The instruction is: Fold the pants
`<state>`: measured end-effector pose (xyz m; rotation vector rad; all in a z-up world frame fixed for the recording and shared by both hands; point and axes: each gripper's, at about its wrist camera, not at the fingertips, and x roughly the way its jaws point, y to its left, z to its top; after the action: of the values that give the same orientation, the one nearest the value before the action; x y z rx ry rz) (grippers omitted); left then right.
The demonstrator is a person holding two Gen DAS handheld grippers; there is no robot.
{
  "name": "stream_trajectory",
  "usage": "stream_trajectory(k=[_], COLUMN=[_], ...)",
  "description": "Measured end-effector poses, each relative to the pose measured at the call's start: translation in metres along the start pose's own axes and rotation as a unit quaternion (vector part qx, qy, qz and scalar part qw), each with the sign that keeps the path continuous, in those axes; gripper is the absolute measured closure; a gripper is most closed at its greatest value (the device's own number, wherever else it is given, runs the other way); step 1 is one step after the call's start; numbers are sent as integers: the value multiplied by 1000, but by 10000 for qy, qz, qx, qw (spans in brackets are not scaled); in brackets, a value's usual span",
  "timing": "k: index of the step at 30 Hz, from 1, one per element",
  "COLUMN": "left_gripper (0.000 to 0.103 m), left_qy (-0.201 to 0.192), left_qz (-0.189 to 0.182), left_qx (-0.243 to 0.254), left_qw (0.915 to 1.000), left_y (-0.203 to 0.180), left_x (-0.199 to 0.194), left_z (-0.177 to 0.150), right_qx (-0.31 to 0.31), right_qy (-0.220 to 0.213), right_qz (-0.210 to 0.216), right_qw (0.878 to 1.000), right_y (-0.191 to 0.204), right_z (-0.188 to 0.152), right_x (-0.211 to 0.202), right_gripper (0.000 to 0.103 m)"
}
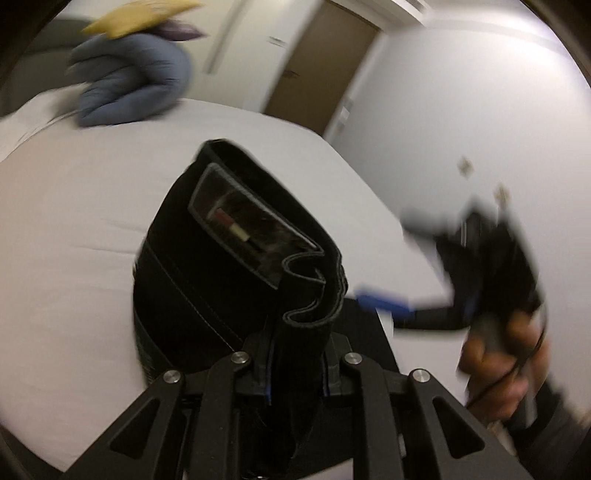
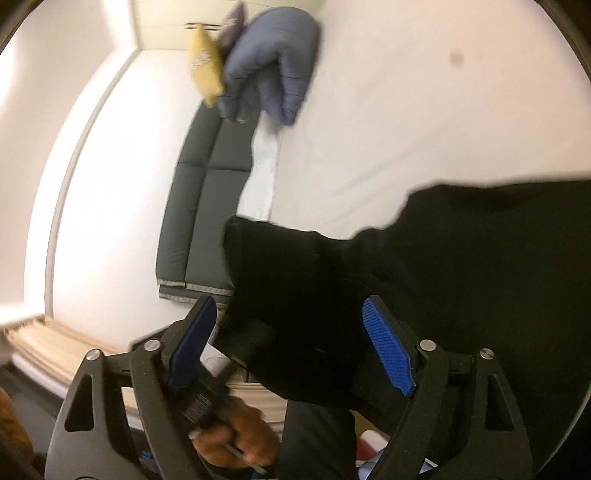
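Clamping a bunched fold of the black, matte-woven pants (image 1: 221,266), the left gripper (image 1: 297,365) holds the cloth pinched tight between its two black fingers, the wavy stitched hem curling up just above the pads. The garment hangs from that grip over the white, smooth-sheeted bed (image 1: 74,221), its waistband turned open to show a rectangular sewn label with a red and white stripe. In the right wrist view the same dark fabric spreads across the lower right of the bed, soft and blurred at its edges. The right gripper (image 2: 295,347) stands with its jaws wide apart, the ribbed blue rubber pads (image 2: 388,347) facing each other with black cloth seen between them but neither pad pressing on it. A hand (image 2: 236,435) grips a handle below the right gripper's left finger. Near the far corner of the bed lies a puffy, quilted blue-grey blanket (image 1: 133,88), rolled into soft lobes, with a yellow cushion (image 1: 140,18) touching it. A grey padded bench (image 2: 207,206) of stitched panels runs along the bed's edge.
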<state>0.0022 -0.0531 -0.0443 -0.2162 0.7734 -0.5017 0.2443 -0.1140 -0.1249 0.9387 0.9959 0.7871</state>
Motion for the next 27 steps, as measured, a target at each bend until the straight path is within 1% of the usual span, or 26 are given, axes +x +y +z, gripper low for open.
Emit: stream_trajectory(k=[2,3,5,6,9,11,12,13,14,15,16,17,19,21,23,24,27], left_gripper=[85,85,85,85,85,85,85,85,85,85,85,85,85,85,85,85,85], left_qy=[166,250,358,418,580,612,631,644,661,685,712,744,824,860,855,855,855], left_qz=[-1,-11,15,49,89,190,222,230,256,309,337,345,305,262,209,172,46], left_qx=[312,498,710,834,1097,1299,1362,1399,1461,1549,1608,1646,1704,1812,1932,1985,2127], left_qw=[9994,9984,9968,9956,9922,9895,9884,9878,9867,9851,9838,9829,9814,9793,9772,9762,9734], left_y=[-19,-29,-41,-47,-59,-67,-68,-69,-72,-75,-77,-80,-84,-88,-97,-104,-119], left_x=[10,15,21,24,34,39,44,44,46,49,52,55,60,66,72,67,72], left_z=[-9,-14,-21,-25,-32,-35,-29,-30,-31,-32,-32,-33,-34,-31,-27,-36,-35], right_qx=[-149,-144,1,36,-29,-131,-204,-257,-302,-357,-371,-347,-316,-364,-341,-306,-256], right_qy=[73,133,308,353,415,415,448,472,494,518,506,476,366,221,57,-28,-164], right_qz=[-185,-311,-587,-624,-528,-670,-820,-996,-1110,-1222,-1378,-1485,-1544,-1617,-1587,-1541,-1519], right_qw=[9997,9993,9978,9974,9977,9968,9954,9936,9921,9905,9885,9872,9868,9859,9867,9876,9879], right_y=[3,1,-8,-9,-11,-14,-15,-18,-20,-22,-27,-32,-42,-48,-54,-58,-68], right_z=[2,3,1,-1,-10,-14,-16,-17,-17,-18,-18,-18,-18,-19,-21,-21,-19], right_x=[-6,-8,-7,-8,-9,-3,1,3,5,4,1,-2,-10,-19,-31,-40,-62], right_gripper=[16,16,16,16,16,14,14,19,33,43,63,79,87,88,88,88,89])
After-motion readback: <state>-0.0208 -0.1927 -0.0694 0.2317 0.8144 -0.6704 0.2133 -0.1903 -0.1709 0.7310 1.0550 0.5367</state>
